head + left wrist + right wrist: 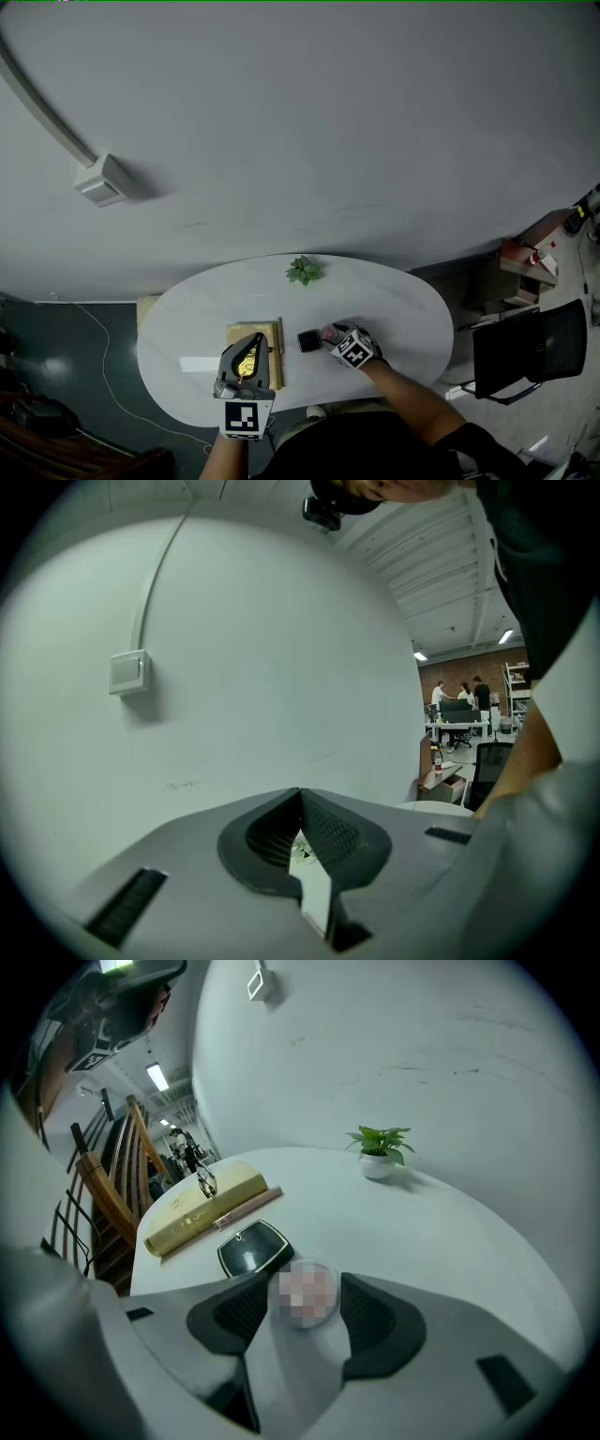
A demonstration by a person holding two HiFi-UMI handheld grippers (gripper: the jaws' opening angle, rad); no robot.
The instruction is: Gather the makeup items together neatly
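Observation:
My right gripper is shut on a small round pinkish case with a clear lid, low over the white table. Just ahead of it lies a black square compact, then a slim pink pencil against a long gold box. In the head view the right gripper sits right of the compact and the gold box. My left gripper hovers over that box. In its own view the left gripper is shut, the tips meeting with nothing between them.
A small potted plant stands at the table's far edge, also in the right gripper view. A white strip lies left of the box. A black office chair stands to the right, and a wooden chair beyond the table's left end.

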